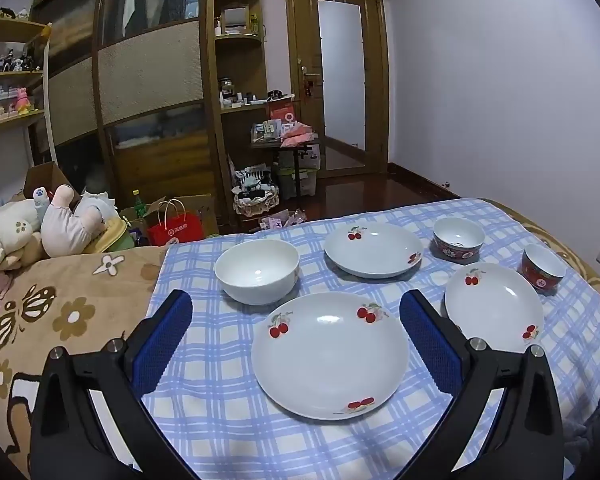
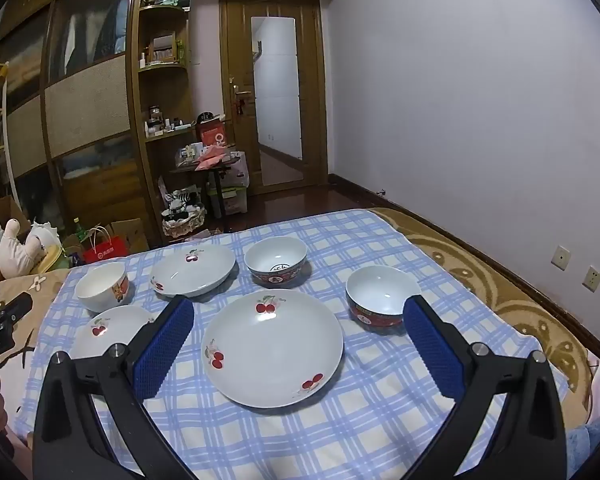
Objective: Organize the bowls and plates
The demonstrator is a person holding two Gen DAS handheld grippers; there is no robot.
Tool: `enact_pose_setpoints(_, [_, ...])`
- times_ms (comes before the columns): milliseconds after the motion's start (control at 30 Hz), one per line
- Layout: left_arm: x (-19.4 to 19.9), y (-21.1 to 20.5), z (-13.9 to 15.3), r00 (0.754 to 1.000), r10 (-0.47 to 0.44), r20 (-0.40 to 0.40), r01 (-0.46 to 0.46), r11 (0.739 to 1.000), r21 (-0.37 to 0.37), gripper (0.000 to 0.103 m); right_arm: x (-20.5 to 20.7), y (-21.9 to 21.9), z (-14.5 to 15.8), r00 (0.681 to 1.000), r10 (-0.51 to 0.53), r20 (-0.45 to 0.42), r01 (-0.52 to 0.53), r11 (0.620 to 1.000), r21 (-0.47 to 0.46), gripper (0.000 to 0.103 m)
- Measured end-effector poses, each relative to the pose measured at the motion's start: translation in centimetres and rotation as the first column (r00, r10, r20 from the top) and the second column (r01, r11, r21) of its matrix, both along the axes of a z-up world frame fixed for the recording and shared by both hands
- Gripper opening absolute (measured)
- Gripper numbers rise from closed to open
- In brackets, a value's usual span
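Your left gripper (image 1: 295, 312) has its fingers spread wide over a cherry plate (image 1: 330, 356). Your right gripper (image 2: 298, 316) is spread wide too, holding nothing.

Nothing reads clearly — white marks on the red paper bag (image 1: 174, 231) stay too small.

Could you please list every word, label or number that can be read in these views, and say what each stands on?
None can be read for certain.
Red paper bag: white logo and characters, too blurred.
Red-rimmed bowl: dark marks inside its bottom, too small.
Red box on the shelf: white symbol only.
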State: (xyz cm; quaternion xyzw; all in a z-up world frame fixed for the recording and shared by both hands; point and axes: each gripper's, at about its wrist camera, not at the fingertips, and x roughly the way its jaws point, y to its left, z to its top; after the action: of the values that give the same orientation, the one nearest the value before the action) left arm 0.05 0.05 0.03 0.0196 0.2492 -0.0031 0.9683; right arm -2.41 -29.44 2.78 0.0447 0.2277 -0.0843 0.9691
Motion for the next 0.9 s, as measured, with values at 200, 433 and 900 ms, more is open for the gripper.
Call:
enact_pose_setpoints(200, [0.3,0.5,0.0,1.000,0.004,-0.008,-0.004,1.000,-0.006,0.102,0.0,0.0,0.0,1.000,0.002,-0.001,-0.002,1.000,0.001,0.103])
enact_pose_setpoints(433, [0.0,0.3,0.3,1.000,-0.014,-0.001,0.014,1.000,0.006,0.102,0.1,0.0,-0.1,1.000,0.000,-0.007,0.000,1.000,0.002,0.103])
enact_pose_setpoints(900, [0.1,-0.5,0.0,1.000,-0.020,0.003,0.020,0.999,0.025,0.102,0.0,0.1,-0.1,1.000,0.001,-0.010,-0.001,1.000,0.001,0.103])
